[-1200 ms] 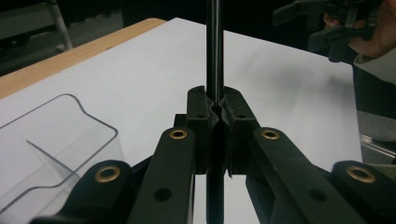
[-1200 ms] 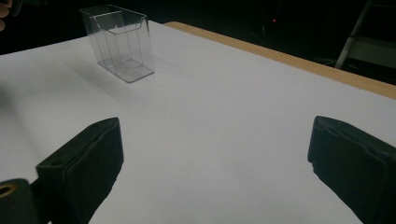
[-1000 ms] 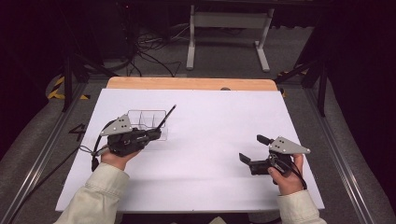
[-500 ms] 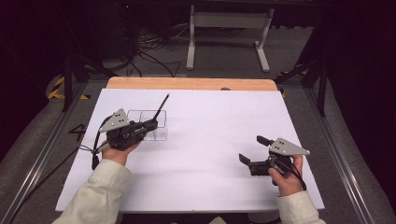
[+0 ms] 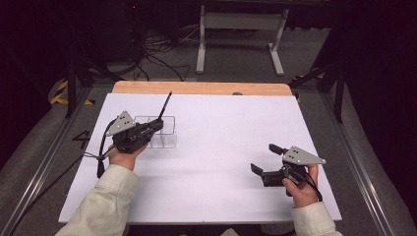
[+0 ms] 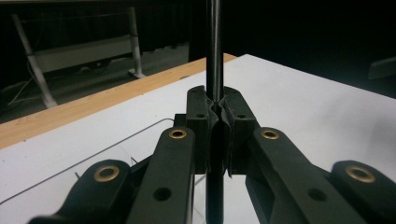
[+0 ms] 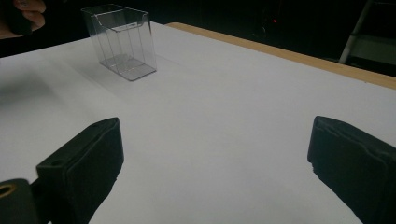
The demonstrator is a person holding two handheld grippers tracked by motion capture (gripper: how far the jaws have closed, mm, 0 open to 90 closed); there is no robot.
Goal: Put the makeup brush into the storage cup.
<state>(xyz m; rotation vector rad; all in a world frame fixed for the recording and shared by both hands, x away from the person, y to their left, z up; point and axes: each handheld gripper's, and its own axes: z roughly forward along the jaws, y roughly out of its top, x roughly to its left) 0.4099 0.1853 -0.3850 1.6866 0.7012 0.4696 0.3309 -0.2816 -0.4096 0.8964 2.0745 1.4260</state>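
My left gripper [image 5: 156,124] is shut on a thin black rod [image 5: 165,104] that sticks up and away from it, over a clear plastic box [image 5: 164,132] on the white table [image 5: 221,128]. In the left gripper view the rod [image 6: 214,51] runs straight up between the closed jaws of the left gripper [image 6: 216,112], and the box rim [image 6: 93,149] lies below them. My right gripper [image 5: 265,158] rests at the right front of the table, open with nothing in it. In the right gripper view the clear box [image 7: 122,42] stands upright far off to the left.
A wooden strip [image 5: 201,88] edges the table's far side. Beyond it stand a metal frame [image 5: 241,29] and loose cables [image 5: 157,54] on the floor. A person's sleeves [image 5: 103,201] come in from the bottom.
My left gripper has moved left and slightly back with the rod, which now tilts more upright over the box. The right gripper has stayed in place.
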